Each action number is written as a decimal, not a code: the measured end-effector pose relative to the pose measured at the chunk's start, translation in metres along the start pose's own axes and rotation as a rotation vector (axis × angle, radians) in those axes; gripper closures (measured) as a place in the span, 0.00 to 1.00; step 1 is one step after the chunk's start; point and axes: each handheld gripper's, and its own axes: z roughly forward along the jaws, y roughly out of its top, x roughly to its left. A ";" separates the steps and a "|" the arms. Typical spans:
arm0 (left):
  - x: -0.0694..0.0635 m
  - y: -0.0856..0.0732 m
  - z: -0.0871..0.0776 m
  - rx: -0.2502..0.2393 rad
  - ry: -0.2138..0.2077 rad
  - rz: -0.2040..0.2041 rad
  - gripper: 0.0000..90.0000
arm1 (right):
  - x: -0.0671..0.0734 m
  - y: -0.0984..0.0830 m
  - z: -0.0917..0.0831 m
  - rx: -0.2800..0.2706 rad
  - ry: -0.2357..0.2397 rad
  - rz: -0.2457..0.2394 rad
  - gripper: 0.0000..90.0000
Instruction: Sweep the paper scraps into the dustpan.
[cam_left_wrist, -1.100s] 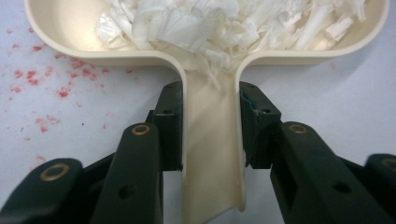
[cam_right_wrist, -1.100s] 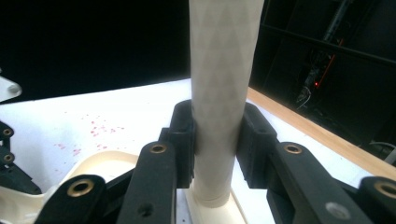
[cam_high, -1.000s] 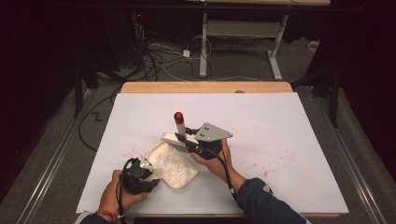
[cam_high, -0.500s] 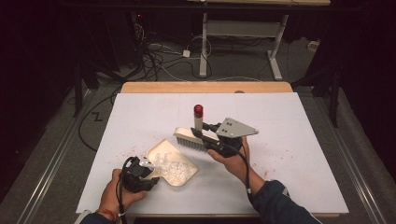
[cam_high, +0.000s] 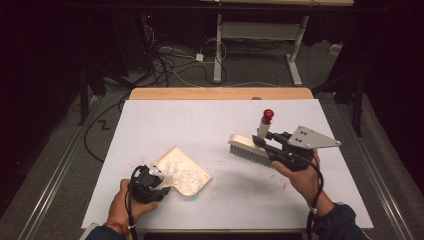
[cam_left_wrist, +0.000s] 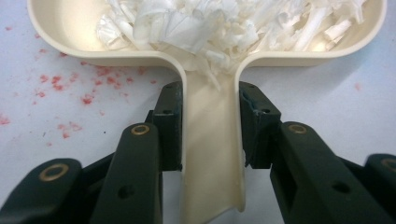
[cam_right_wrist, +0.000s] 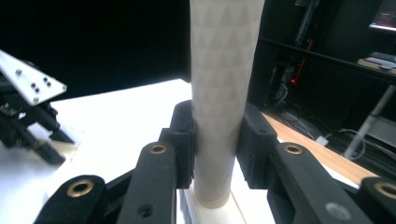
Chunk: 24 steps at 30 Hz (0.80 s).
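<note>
Nearest the table's front edge, the left gripper (cam_high: 159, 181) has its jaws clamped on the handle of a cream dustpan (cam_high: 184, 170), which lies flat on the white table (cam_high: 210, 125) with white paper shreds (cam_left_wrist: 219, 23) heaped in its tray and red specks (cam_left_wrist: 70, 86) on the surface beside it. Farther back on the right, the right gripper (cam_high: 265, 145) grips the upright white handle of a brush (cam_high: 250, 149), red-capped, lifted off the table
</note>
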 end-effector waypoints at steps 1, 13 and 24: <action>0.000 0.000 0.000 -0.004 0.010 -0.006 0.70 | -0.003 -0.001 -0.007 -0.002 -0.015 0.000 0.79; 0.006 0.001 0.002 -0.030 0.018 -0.045 0.70 | -0.024 -0.016 -0.073 0.085 -0.018 0.023 0.79; 0.013 0.004 0.002 -0.051 0.053 -0.077 0.70 | -0.023 -0.030 -0.092 0.152 0.065 0.064 0.79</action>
